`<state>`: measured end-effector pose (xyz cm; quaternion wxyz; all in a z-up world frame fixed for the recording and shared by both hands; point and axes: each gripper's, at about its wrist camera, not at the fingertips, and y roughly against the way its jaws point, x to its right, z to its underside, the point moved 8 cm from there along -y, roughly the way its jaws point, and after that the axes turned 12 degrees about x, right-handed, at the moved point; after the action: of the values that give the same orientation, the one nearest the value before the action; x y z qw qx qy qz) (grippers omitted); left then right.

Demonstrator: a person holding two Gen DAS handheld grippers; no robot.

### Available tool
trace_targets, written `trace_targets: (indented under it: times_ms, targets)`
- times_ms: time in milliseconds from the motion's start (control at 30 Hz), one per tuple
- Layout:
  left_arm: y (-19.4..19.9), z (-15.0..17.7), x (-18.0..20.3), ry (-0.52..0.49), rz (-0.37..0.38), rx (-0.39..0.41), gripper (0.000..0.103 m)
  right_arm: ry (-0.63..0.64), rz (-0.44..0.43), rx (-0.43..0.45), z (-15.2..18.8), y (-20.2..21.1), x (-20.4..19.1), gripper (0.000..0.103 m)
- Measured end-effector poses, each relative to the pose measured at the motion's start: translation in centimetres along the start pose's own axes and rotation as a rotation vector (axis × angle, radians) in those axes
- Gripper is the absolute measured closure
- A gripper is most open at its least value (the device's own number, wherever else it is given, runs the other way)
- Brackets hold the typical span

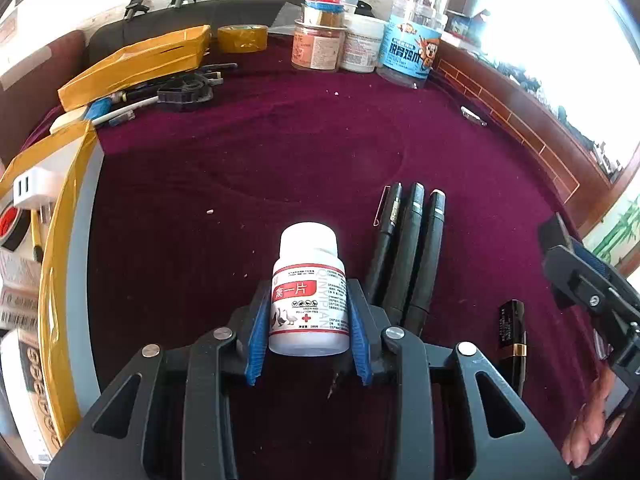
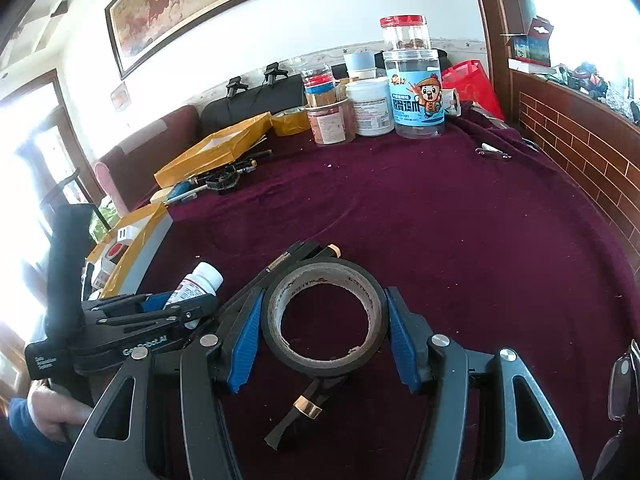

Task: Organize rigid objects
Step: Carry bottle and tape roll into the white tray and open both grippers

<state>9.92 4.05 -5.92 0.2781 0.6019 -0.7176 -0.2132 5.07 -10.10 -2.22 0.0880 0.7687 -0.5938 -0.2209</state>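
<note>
My left gripper point(image 1: 308, 320) is shut on a white pill bottle point(image 1: 308, 292) with a red and white label, held upright over the maroon cloth point(image 1: 280, 152). Three black pens point(image 1: 408, 248) lie side by side just right of it. My right gripper point(image 2: 324, 320) is shut on a roll of black tape point(image 2: 324, 314), held flat between the blue pads. A black lipstick tube point(image 2: 308, 404) lies under the roll. The left gripper with the bottle point(image 2: 196, 284) shows at the left of the right wrist view.
Jars and tubs point(image 1: 360, 40) stand clustered at the far edge. A yellow tape roll point(image 1: 242, 38), yellow-taped boxes point(image 1: 136, 64) and tools point(image 1: 176, 88) lie at the far left. A box with a charger point(image 1: 36, 188) is at the left. A nail clipper point(image 2: 492, 152) lies at the far right. A brick-pattern wall point(image 2: 580, 152) bounds the right side.
</note>
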Motion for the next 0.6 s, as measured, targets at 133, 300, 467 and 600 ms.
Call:
trace_targets:
  times_ms: [133,300,467,600]
  targets:
    - [2.1,-1.1,0.1,-0.001,0.003,0.078,0.071,0.005,-0.003,-0.002,0.1,0.0,-0.4,0.05]
    - [5.8,-2.8,-0.9,0.026,0.019,0.167,0.07,0.019,-0.029,-0.01,0.0,-0.1,-2.1,0.05]
    - [9.5,-4.3,-3.1,0.062,0.026,0.247,0.07,0.081,-0.083,-0.007,-0.4,0.2,-6.0,0.05]
    - [12.4,-5.4,-6.5,0.115,0.013,0.302,0.07,0.135,-0.161,-0.015,-0.6,0.4,-10.3,0.05]
